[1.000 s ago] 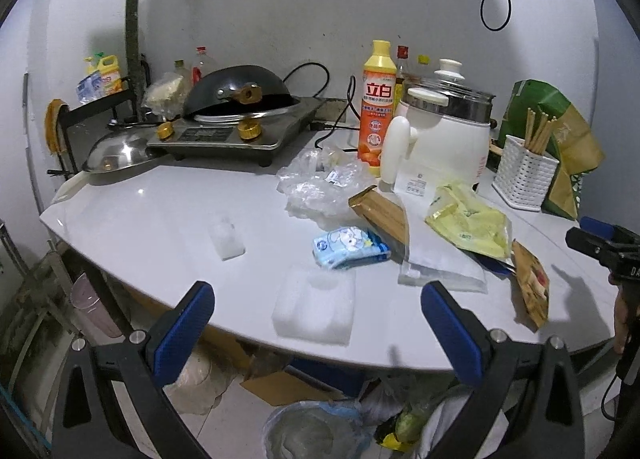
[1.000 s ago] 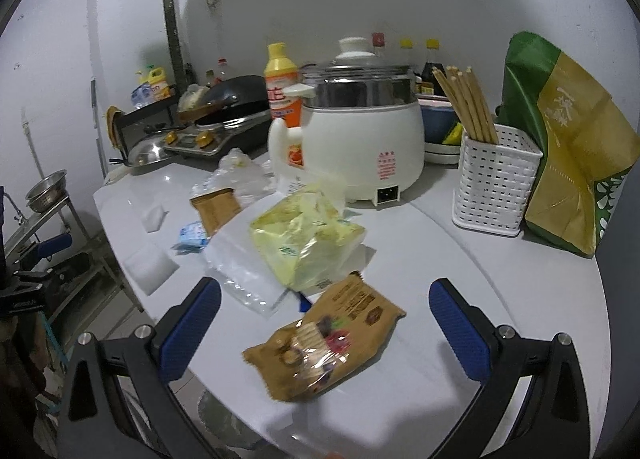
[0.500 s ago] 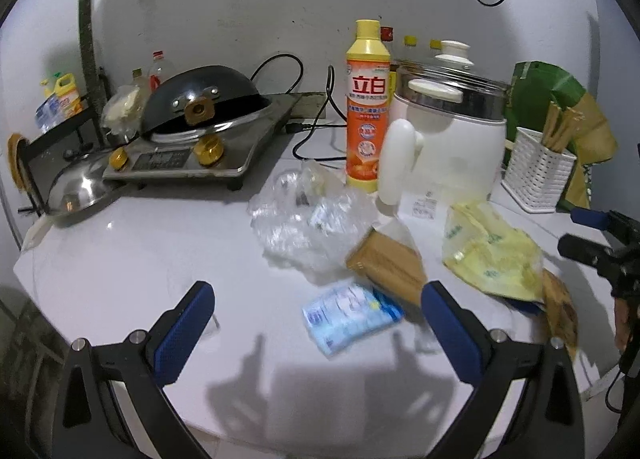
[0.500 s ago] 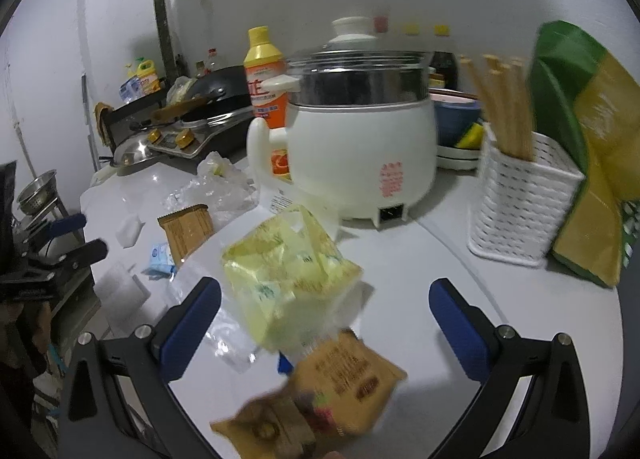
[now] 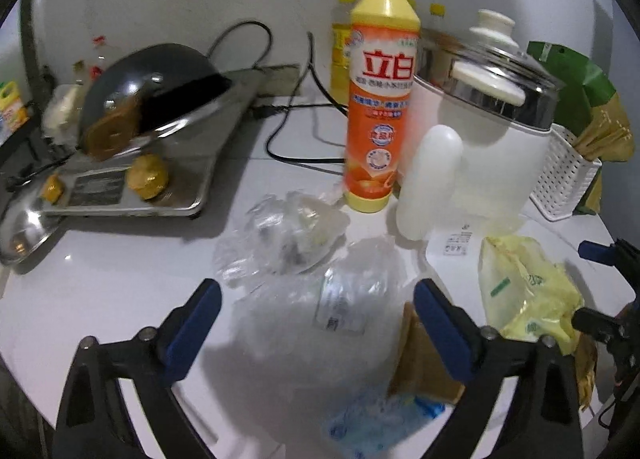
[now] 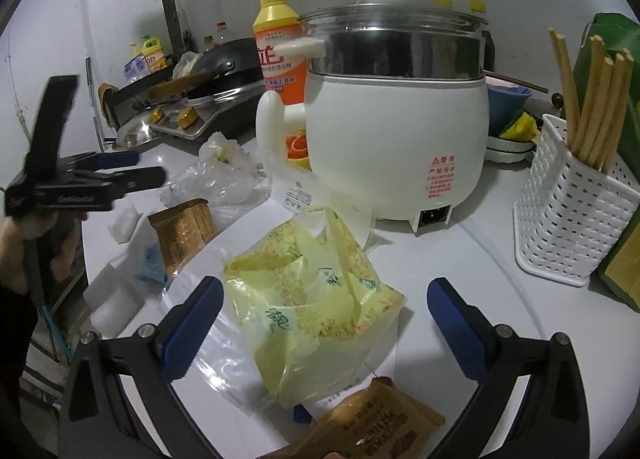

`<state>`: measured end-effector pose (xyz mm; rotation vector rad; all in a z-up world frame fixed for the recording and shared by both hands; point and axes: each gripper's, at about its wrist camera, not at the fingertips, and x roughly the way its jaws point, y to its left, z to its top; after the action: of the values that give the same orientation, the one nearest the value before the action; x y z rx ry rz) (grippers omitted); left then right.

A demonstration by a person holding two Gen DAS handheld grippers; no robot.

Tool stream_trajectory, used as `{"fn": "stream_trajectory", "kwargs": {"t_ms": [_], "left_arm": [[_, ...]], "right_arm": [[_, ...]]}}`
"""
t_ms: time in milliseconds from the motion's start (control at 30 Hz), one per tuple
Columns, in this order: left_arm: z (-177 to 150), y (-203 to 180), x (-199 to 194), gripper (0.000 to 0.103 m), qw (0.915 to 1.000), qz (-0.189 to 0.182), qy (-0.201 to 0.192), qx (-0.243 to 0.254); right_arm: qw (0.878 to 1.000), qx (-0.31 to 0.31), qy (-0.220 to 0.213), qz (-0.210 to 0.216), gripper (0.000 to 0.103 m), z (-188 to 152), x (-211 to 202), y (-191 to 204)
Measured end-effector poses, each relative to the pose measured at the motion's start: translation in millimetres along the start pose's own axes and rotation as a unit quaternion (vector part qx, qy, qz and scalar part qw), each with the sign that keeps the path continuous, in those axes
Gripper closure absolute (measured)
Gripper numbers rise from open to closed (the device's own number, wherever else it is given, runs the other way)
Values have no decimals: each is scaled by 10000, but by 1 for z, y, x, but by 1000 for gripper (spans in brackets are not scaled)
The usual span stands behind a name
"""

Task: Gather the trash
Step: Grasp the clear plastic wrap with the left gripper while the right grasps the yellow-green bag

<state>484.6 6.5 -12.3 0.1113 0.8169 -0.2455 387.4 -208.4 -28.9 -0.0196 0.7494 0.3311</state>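
Observation:
Trash lies scattered on the white table (image 5: 100,279). My left gripper (image 5: 318,319) hangs over a crumpled clear plastic bag (image 5: 320,311); its jaws are closing with the bag between them, pads not pressing on it. A second clear bag (image 5: 288,235) lies just beyond. My right gripper (image 6: 324,311) stands open around a yellow-green plastic bag (image 6: 312,299) without touching it. A brown snack wrapper (image 6: 184,231), a blue packet (image 5: 380,419) and a brown biscuit wrapper (image 6: 368,419) lie nearby. The left gripper (image 6: 148,169) also shows at the left of the right wrist view.
An orange dish-soap bottle (image 5: 380,99) and a white electric pot (image 6: 400,119) stand right behind the trash. A white chopstick basket (image 6: 572,219) and a green-gold bag (image 6: 624,139) are to the right. A stove with a wok (image 5: 152,131) is at the back left.
The left gripper has moved in from the table's edge over the clear plastic bag, and its jaws stand a little narrower. The right gripper has come closer over the yellow-green bag.

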Motion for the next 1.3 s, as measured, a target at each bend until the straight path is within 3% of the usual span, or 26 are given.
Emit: {"fn": "stream_trajectory", "kwargs": {"t_ms": [200,267,400,467,767,1033,1300], "left_arm": [[2,-9,27,36,9988,-164,363,271],[0,-10,33,64,9984,-198,454,282],[-2,-10,26,73,9989,-222,323,258],[2,-12,19,78,9992,-264,203,240],[6,0,-36,84,9985,-314,-444,99],[-3,31,-88,85,9948,-63,-1004,-166],[-31,40,-164,85,9862,336,-1590,-302]], "right_arm": [[9999,116,103,-28,3,-1,4,-7],[9998,135,131,-30,5,-2,6,-8],[9995,178,261,-48,21,-4,10,-12],[9995,186,262,-59,22,-5,10,-12],[9997,-117,35,-195,22,11,-10,10],[9974,95,363,-618,22,5,0,-3],[9944,436,740,-615,22,-21,17,-23]]}}
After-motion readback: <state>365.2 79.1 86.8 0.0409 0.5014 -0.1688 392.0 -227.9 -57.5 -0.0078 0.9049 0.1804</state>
